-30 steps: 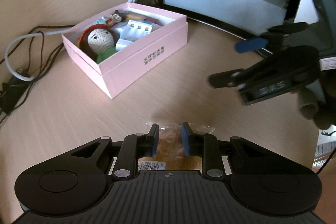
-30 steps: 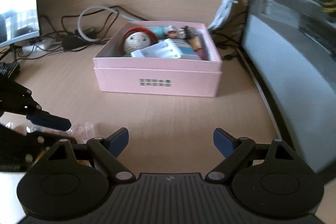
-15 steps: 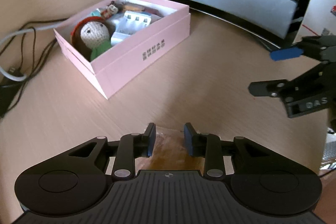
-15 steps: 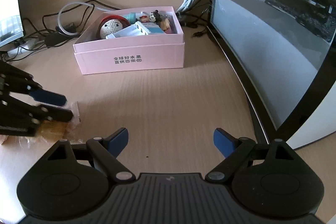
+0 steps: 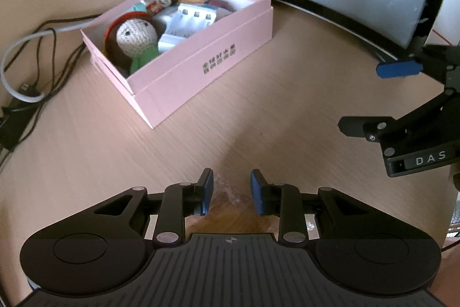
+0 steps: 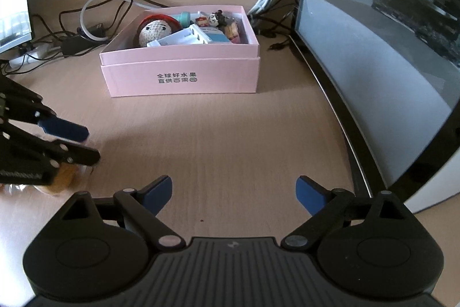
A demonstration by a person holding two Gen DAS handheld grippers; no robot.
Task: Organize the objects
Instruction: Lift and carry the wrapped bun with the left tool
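The wrapped snack (image 5: 230,209), a brown baked piece in clear crinkly film, sits between the pads of the left gripper (image 5: 231,192), low at 6 o'clock in the left wrist view. The pads stand narrow with the wrapper between them, but whether they press on it I cannot tell. In the right wrist view the same packet (image 6: 61,180) shows at 9 o'clock, under that gripper's fingers, close to the tabletop (image 6: 230,134).

The pink box (image 5: 201,65) lies at 11 o'clock from the snack, well apart, open-topped and already crowded: one crocheted doll (image 5: 136,38), one small figurine (image 5: 161,0), one white battery holder (image 5: 187,25), one teal piece (image 6: 184,18), and a few packets at the far end too jumbled to count. So most of the sorting looks done; this one snack appears to be the only loose item left, and it has yet to reach the box.

The right gripper (image 6: 234,192) hangs at 3 o'clock of the snack, its jaws having just been opening wider, spread with nothing between them. One monitor (image 6: 373,48) stands behind.
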